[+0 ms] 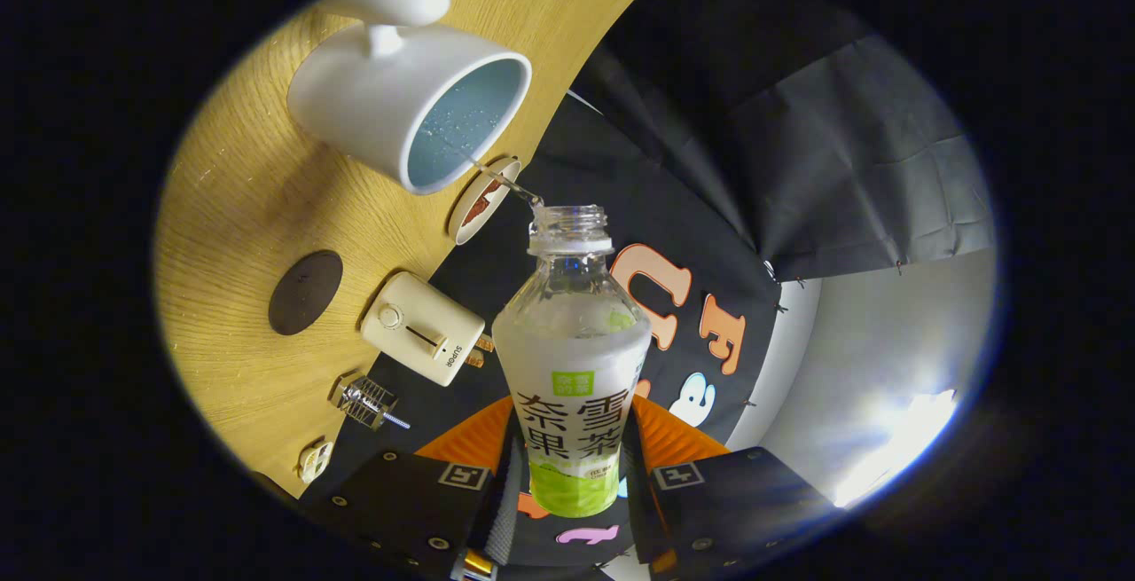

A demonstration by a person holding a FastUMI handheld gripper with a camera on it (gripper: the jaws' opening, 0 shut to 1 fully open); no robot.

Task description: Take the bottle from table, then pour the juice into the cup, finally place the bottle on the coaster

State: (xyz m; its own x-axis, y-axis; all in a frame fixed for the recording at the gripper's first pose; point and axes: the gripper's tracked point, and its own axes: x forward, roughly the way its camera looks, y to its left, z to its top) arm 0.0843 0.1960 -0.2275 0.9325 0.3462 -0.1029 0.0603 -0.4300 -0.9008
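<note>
We look from the gripper (572, 475), forward along its fingers, rolled sideways, close to the bottle (572, 368), with the table (239, 208) beyond it.

Claw (572, 475) grips bottle (572, 368) — thin stream entering cup (417, 89).

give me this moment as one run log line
phase: pouring | gripper: shut on bottle | bottle: uncapped, tilted, thin stream into cup | coaster: bare, on table

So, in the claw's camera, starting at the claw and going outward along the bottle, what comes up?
Claw gripping the clear plastic bottle by its labelled body → its open neck → thin stream of liquid → white ceramic cup with a pale blue inside.
</note>
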